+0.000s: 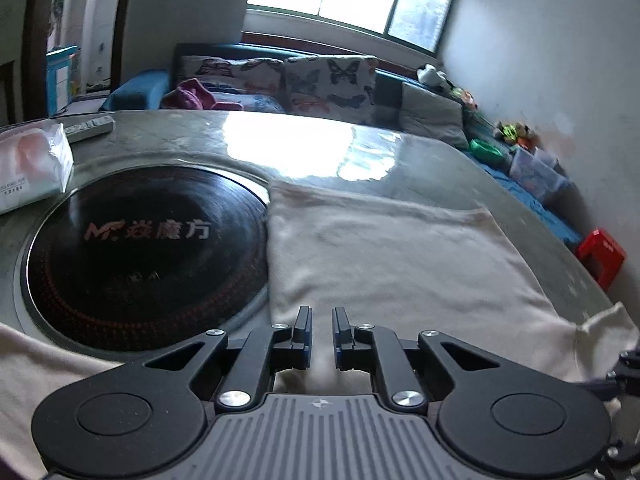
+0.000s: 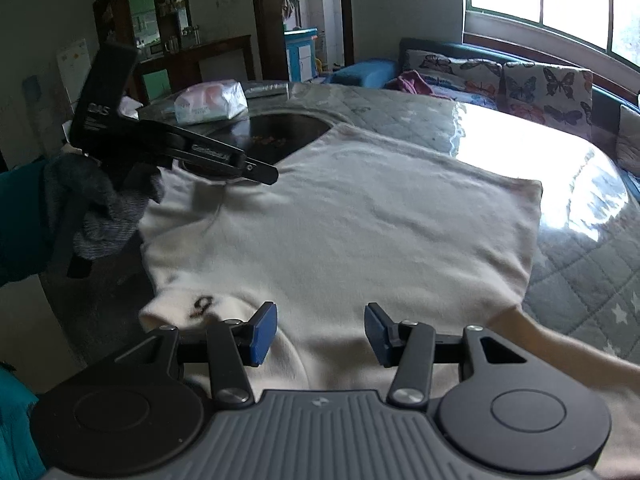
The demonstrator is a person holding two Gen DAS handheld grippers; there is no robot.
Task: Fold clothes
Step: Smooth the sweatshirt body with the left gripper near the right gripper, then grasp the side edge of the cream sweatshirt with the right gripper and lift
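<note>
- The round table (image 2: 592, 240), under a quilted cover with bright window glare on it, fills most of both views.
- A cream sweater (image 2: 340, 232) lies spread flat across the near half of the table; one sleeve (image 2: 560, 356) runs off to the right, and a small dark mark sits near its neckline.
- A black round cooktop (image 1: 140, 256) is set into the table's centre; the sweater's edge overlaps its rim.
- A white tissue pack (image 1: 28, 168) rests beyond the cooktop, with a grey remote (image 1: 90, 125) just beside it.
- The right gripper (image 2: 320, 330) hovers over the sweater's near edge, its blue pads standing moderately apart with only cloth below them, nothing pinched.
- The left gripper (image 1: 322, 334), held by a grey-gloved hand (image 2: 104, 208), has its fingers drawn narrow with a slim gap showing; no fabric is caught between them.
</note>
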